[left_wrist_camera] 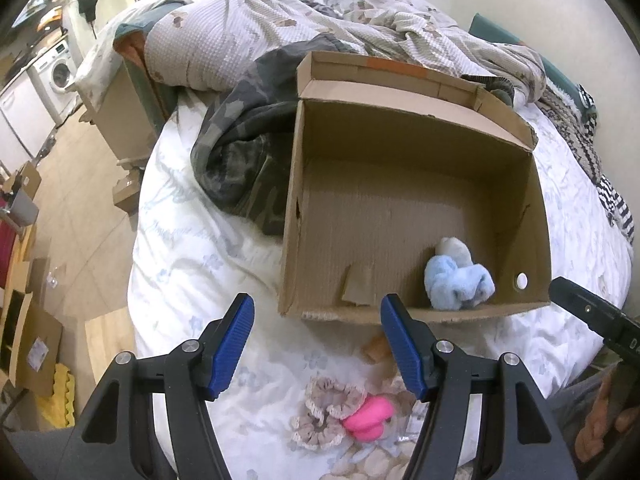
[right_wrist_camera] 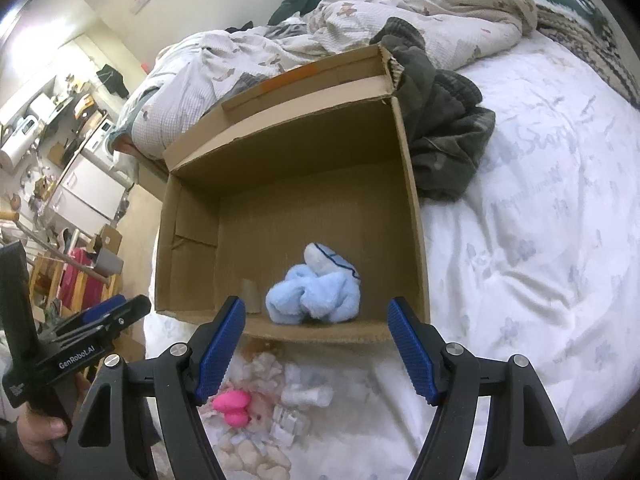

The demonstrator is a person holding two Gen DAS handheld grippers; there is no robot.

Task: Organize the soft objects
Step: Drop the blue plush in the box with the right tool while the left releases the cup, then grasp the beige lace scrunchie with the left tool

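Observation:
An open cardboard box (left_wrist_camera: 292, 216) (right_wrist_camera: 412, 208) lies on the bed. A light blue fluffy bundle (left_wrist_camera: 458, 280) (right_wrist_camera: 316, 292) sits inside it near the front wall. On the sheet in front of the box lie a pink soft toy (left_wrist_camera: 366, 416) (right_wrist_camera: 232, 406), a beige frilly scrunchie (left_wrist_camera: 326, 404) and several white soft pieces (right_wrist_camera: 304, 396). My left gripper (left_wrist_camera: 316, 348) is open and empty, above the sheet before the box. My right gripper (right_wrist_camera: 316, 352) is open and empty, just before the box's front edge.
A rumpled duvet (left_wrist_camera: 248, 32) and dark camouflage clothing (left_wrist_camera: 240, 160) (right_wrist_camera: 444, 120) lie behind and beside the box. The bed's left edge drops to a wooden floor (left_wrist_camera: 72, 216) with cardboard boxes. White sheet (right_wrist_camera: 540, 240) extends to the right.

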